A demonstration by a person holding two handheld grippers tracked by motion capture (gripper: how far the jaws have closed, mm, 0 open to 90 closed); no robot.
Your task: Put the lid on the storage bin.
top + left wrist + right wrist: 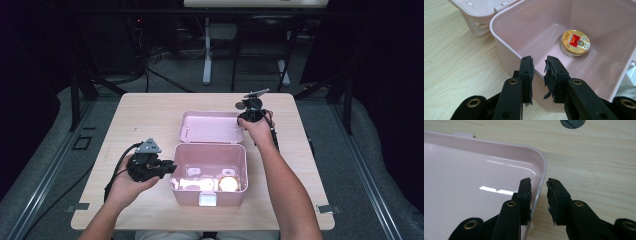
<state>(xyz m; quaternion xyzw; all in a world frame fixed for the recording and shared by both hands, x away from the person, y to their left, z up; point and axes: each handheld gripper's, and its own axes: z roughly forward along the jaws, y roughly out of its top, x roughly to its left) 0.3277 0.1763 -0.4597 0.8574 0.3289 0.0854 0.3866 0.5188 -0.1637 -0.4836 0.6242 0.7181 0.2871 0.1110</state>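
An open pink box [186, 196] stands on the wooden table, its lid [210, 127] lying flat behind it. A round gold tin [228, 184] [575, 42] rests on the box's floor near the right front. My left gripper [172, 168] [539, 62] is shut on the box's [499, 42] left wall, one jaw inside and one outside. My right gripper [242, 119] [538, 182] straddles the lid's [474, 170] right rim near a corner. Its jaws stand slightly apart, with a sliver of table showing between the rim and the outer pad.
A white latch [207, 199] sits on the box's front wall. A dark round hole [572, 123] is in the tabletop beyond the lid. Bare wood [145, 115] lies left of the lid. Table legs and cables stand on the floor behind.
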